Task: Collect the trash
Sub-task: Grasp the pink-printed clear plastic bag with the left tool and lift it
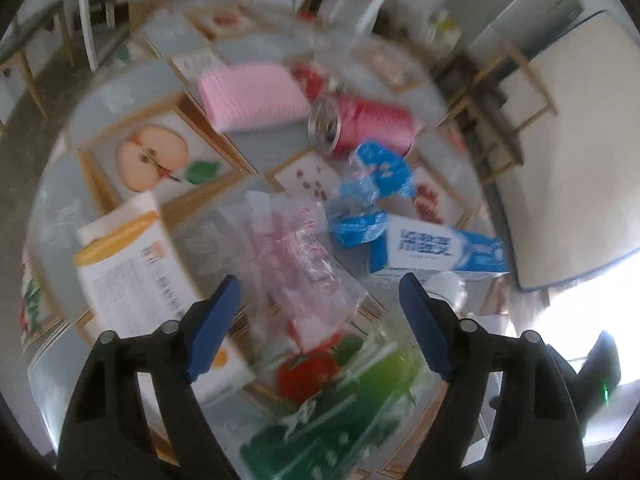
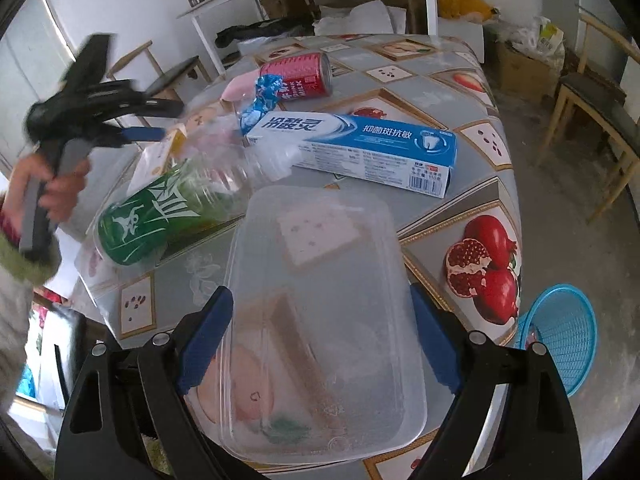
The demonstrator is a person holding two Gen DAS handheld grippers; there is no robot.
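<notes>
Table [image 2: 486, 128] with a fruit-print cloth carried all the trash; a blue mesh basket [image 2: 560, 336] sat on the floor off its right edge, probably the bin for this job. Largest item was the clear plastic container [image 2: 320, 300], upside down at the near edge, lying between the fingers of the right gripper [image 2: 320, 340]. Jaws stood wide on either side of it, pads not visibly pressing, so I read it as released, not grasping. Behind it lay a green-labelled bottle [image 2: 160, 216] on its side to the left and a blue toothpaste box [image 2: 360, 148] further back. Far end had a red can [image 2: 300, 76] on its side, a pink pad stack [image 1: 252, 96] and a crumpled blue wrapper [image 1: 372, 176]. An orange-striped white carton [image 1: 132, 264] sat at near left in the left wrist view. Left gripper [image 1: 316, 320] hung over a thin clear bag [image 1: 296, 252], jaws apart and nothing clamped; that view was blurred. Judgement: step was the approach, nothing picked yet. Next move: right closes on the container's long sides, gently as it looks flexible, then carries it right to the basket. Left needs to drop lower to pinch the flimsy bag.
</notes>
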